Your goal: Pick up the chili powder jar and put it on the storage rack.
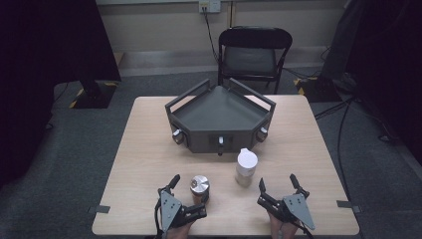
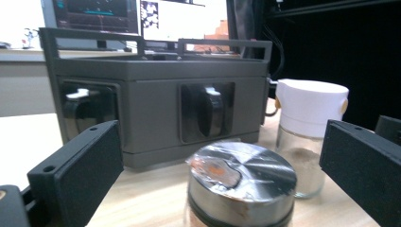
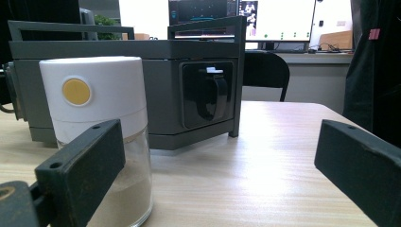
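A short jar with a shiny metal lid (image 1: 199, 186) (image 2: 241, 175) stands near the table's front edge, between the spread jaws of my left gripper (image 1: 188, 195) (image 2: 222, 161), which is open and does not grip it. To its right stands a taller glass jar with a white cap (image 1: 246, 167) (image 2: 309, 123) (image 3: 94, 104), holding pale powder. My right gripper (image 1: 277, 183) (image 3: 222, 158) is open just right of that jar, with bare tabletop between its jaws. Behind both jars sits a grey angled box (image 1: 219, 137) (image 2: 156, 109) (image 3: 161, 85) with knobs in its front faces and rails on top.
The wooden table (image 1: 149, 149) has bare room left and right of the box. A black folding chair (image 1: 254, 52) stands beyond the far edge. Cables run over the floor at the right (image 1: 343, 114). Lit monitors (image 3: 279, 21) show behind the box.
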{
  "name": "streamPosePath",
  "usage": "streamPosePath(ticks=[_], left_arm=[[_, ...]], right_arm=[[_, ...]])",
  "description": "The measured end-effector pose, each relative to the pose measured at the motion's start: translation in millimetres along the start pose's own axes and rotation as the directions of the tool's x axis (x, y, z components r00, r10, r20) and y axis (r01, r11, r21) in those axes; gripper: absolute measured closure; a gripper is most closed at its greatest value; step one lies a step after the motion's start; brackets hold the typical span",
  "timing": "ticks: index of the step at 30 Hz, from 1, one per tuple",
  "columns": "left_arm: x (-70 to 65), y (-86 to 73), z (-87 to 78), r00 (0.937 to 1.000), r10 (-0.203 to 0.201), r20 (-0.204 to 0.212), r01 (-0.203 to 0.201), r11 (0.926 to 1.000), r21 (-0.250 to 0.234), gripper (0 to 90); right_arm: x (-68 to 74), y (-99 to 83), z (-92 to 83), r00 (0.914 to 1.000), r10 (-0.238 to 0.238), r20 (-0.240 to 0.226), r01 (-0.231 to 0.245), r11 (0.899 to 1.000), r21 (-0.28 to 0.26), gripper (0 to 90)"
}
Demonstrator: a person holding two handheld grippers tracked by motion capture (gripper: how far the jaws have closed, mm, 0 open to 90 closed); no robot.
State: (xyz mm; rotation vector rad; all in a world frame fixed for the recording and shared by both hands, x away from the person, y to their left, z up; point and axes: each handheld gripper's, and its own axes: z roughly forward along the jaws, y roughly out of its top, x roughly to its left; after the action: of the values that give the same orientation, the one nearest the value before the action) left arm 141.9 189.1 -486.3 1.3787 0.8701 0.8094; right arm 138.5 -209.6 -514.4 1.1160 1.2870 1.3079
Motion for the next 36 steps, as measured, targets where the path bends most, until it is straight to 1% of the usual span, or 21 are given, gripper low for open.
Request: streamPosePath(ticks=[4, 9, 11, 16, 18, 20, 22, 24, 26, 28, 29, 33, 36], left_arm=[[-2.6, -1.8, 2.6, 0.9999, 0.009, 0.011, -0.009, 0.9999, 0.013, 1.2], [-7.3, -7.5, 4.2, 0.9999, 0.012, 0.002, -0.012, 0.9999, -0.001, 4.4], [-7.1, -8.3, 5.8, 0.9999, 0.014, 0.007, -0.014, 0.9999, 0.007, 6.6], [-10.9, -10.6, 9.4, 0.9996, 0.002, -0.027, -0.001, 0.9995, 0.033, 8.6], [-9.2, -9.7, 10.3, 0.9997, -0.005, -0.024, 0.006, 0.9989, 0.046, 12.4], [-9.4, -10.3, 10.6, 0.9996, -0.008, -0.028, 0.009, 0.9989, 0.045, 13.7], [-9.7, -12.0, 10.2, 0.9996, 0.001, -0.027, 0.000, 0.9994, 0.036, 18.4], [-11.9, -12.6, 10.3, 0.9992, 0.000, -0.040, 0.002, 0.9995, 0.032, 18.4], [-9.8, -11.8, 11.6, 0.9997, 0.002, -0.026, -0.001, 0.9990, 0.044, 21.7], [-9.8, -11.5, 12.0, 0.9997, 0.003, -0.026, -0.002, 0.9988, 0.048, 22.7], [-8.8, -11.8, 12.9, 0.9998, 0.008, -0.017, -0.007, 0.9985, 0.054, 25.0], [-9.4, -13.3, 13.7, 0.9997, 0.020, -0.011, -0.019, 0.9983, 0.055, 32.6], [-9.6, -13.7, 13.9, 0.9997, 0.019, -0.012, -0.018, 0.9985, 0.051, 33.5]], right_arm=[[0.0, 0.0, 0.0, 1.0000, 0.000, 0.000, 0.000, 1.000, 0.000, 1.1], [0.0, 0.0, 0.0, 1.0000, 0.000, 0.000, 0.000, 1.000, 0.000, 1.1], [-0.1, 0.0, 0.0, 1.0000, 0.000, 0.000, 0.000, 1.000, 0.000, 1.1], [-0.1, 0.0, 0.0, 1.0000, -0.001, -0.001, 0.001, 1.000, 0.000, 1.1], [-0.1, 0.0, 0.0, 1.0000, -0.001, -0.001, 0.001, 1.000, 0.000, 1.1], [-0.1, 0.0, 0.0, 1.0000, -0.001, -0.001, 0.001, 1.000, 0.000, 1.1], [-0.2, 0.0, 0.0, 1.0000, -0.001, -0.001, 0.001, 1.000, 0.000, 1.1], [-0.2, 0.0, 0.0, 1.0000, 0.000, -0.001, 0.000, 1.000, 0.000, 1.1], [-0.2, 0.0, 0.0, 1.0000, 0.000, -0.001, 0.000, 1.000, 0.000, 1.1], [-0.2, 0.0, 0.0, 1.0000, -0.001, -0.001, 0.001, 1.000, 0.000, 1.1], [-0.2, 0.0, 0.0, 1.0000, -0.001, -0.001, 0.001, 1.000, 0.000, 1.1], [-0.2, 0.0, 0.0, 1.0000, 0.000, -0.001, 0.000, 1.000, 0.000, 1.1], [-0.2, 0.0, 0.0, 1.0000, 0.000, -0.001, 0.000, 1.000, 0.000, 1.1]])
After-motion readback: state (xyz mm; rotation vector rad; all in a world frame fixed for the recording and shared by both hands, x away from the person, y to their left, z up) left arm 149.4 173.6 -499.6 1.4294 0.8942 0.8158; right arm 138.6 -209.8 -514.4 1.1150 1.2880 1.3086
